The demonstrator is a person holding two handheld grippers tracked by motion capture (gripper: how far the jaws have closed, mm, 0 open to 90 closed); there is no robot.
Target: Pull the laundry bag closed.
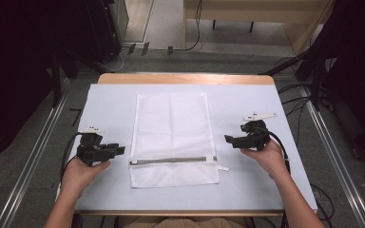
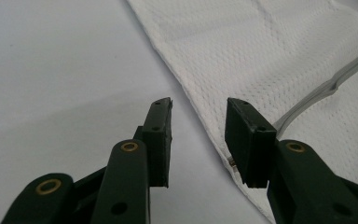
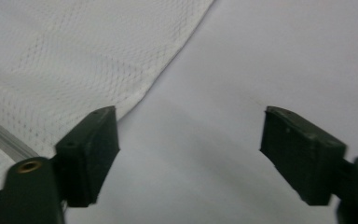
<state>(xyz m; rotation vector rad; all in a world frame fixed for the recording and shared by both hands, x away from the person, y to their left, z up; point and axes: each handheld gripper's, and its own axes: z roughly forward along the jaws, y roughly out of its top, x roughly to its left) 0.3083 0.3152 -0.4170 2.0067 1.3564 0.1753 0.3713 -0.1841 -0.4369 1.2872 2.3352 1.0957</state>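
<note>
Your white mesh bag (image 1: pixel 172 137) lies flat mid-table, its grey zipper (image 1: pixel 171 160) running across near your edge. Your left gripper (image 1: pixel 119 150) and right gripper (image 1: pixel 229 139) flank it, jaws parted, holding nothing. The table (image 1: pixel 109 102) wears a pale sheet; grey floor, cables beyond.

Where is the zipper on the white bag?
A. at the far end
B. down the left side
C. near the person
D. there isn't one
C. The grey zipper crosses the mesh bag near its close end, by the person's hands.
</note>
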